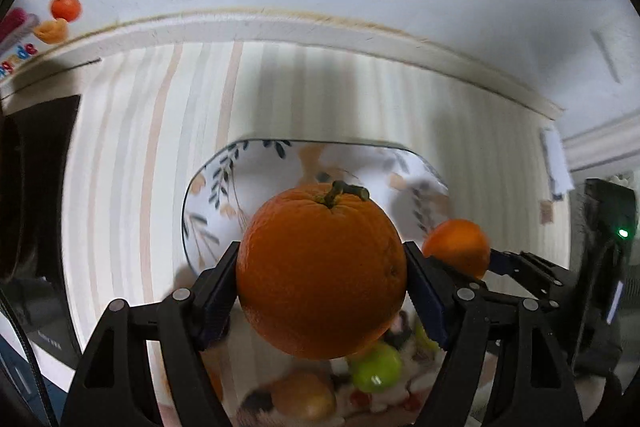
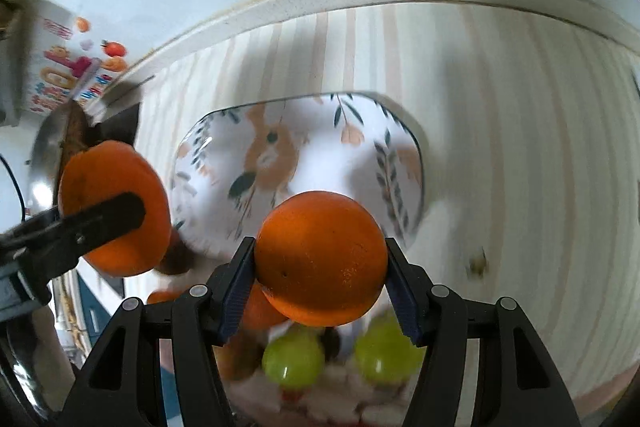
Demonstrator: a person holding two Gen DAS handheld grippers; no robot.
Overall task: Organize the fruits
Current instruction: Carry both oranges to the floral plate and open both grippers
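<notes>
My left gripper (image 1: 322,277) is shut on a large orange with a stem (image 1: 322,273) and holds it in the air before a white plate with leaf patterns (image 1: 216,203). My right gripper (image 2: 320,273) is shut on a second orange (image 2: 320,259) in front of the same plate (image 2: 208,187). The right gripper's orange shows at the right of the left wrist view (image 1: 458,247). The left gripper's orange shows at the left of the right wrist view (image 2: 116,209). Green fruits (image 2: 294,363) and other fruits lie low beneath both grippers.
A striped cream tablecloth (image 1: 132,155) covers the table. A white wall edge (image 1: 280,27) runs behind it. A box printed with fruit pictures (image 2: 68,67) stands at the far left. A dark object (image 1: 40,187) sits at the left table side.
</notes>
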